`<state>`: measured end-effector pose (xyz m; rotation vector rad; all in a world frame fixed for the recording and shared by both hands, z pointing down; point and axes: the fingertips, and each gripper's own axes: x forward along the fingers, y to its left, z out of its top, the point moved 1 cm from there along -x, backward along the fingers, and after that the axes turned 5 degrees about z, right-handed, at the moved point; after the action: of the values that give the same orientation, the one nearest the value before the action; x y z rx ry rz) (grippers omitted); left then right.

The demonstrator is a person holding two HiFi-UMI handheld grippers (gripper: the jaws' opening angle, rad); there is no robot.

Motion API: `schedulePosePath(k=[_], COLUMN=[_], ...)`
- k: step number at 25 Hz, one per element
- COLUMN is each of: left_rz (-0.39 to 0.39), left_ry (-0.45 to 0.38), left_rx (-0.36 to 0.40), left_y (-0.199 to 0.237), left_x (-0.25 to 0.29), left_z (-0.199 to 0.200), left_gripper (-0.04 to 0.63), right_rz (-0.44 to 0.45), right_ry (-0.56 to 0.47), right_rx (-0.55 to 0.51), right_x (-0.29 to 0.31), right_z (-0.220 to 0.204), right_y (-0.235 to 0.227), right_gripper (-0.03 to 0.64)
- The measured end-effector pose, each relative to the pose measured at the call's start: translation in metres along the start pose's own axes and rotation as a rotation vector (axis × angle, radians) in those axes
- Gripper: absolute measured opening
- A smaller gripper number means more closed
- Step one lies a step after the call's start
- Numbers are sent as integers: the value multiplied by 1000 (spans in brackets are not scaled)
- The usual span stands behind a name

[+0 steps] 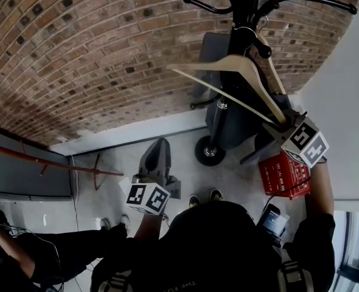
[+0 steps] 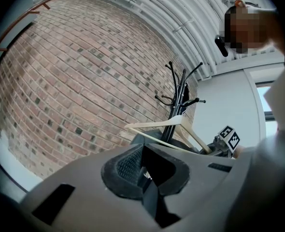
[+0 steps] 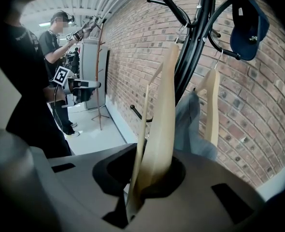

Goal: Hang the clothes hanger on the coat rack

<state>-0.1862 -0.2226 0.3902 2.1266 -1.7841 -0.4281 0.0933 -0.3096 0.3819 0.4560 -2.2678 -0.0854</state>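
Wood of a pale, bare tone is forming the clothes hanger (image 1: 240, 66): two flat sloping shoulders, a thin straight bar joining their ends, and a small metal hook at the top. The right claw (image 1: 283, 123) is pinching it at the end of one shoulder, where shoulder and bar meet, and in the right gripper view both are running up out of the clamped jaws of the right claw (image 3: 147, 182). The hanger is sitting tilted against the black coat rack (image 1: 243, 17), its hook right by one of the ball-tipped pegs. Whether the hook is resting on that peg I cannot tell.

The left claw (image 1: 156, 157) is hovering well apart from the rack, low and to the left, with its jaws pressed together on nothing. A second wooden hanger (image 3: 211, 105) is carrying a grey garment (image 3: 188, 129) on the rack, and a blue cap (image 3: 249, 25) is hanging from an upper peg. A brick wall (image 1: 76, 53) is standing behind.
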Motion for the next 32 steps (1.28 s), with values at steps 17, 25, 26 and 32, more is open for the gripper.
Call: schedulePosePath(k=[17, 25, 26, 32], left_rz=[7, 7, 7, 8], left_ry=[8, 11, 11, 1], left_rx=[2, 3, 4, 10], left_y=[-6, -6, -5, -2], left_x=[-2, -5, -5, -9], left_z=[-3, -1, -1, 1], left_gripper=[21, 21, 21, 20], right_rz=[8, -5, -8, -34], right_ry=[-45, -56, -58, -67], right_rx=[7, 24, 25, 33], right_x=[8, 11, 12, 15], right_z=[-6, -5, -5, -6], right_y=[4, 2, 2, -1], right_gripper=[37, 37, 37, 38])
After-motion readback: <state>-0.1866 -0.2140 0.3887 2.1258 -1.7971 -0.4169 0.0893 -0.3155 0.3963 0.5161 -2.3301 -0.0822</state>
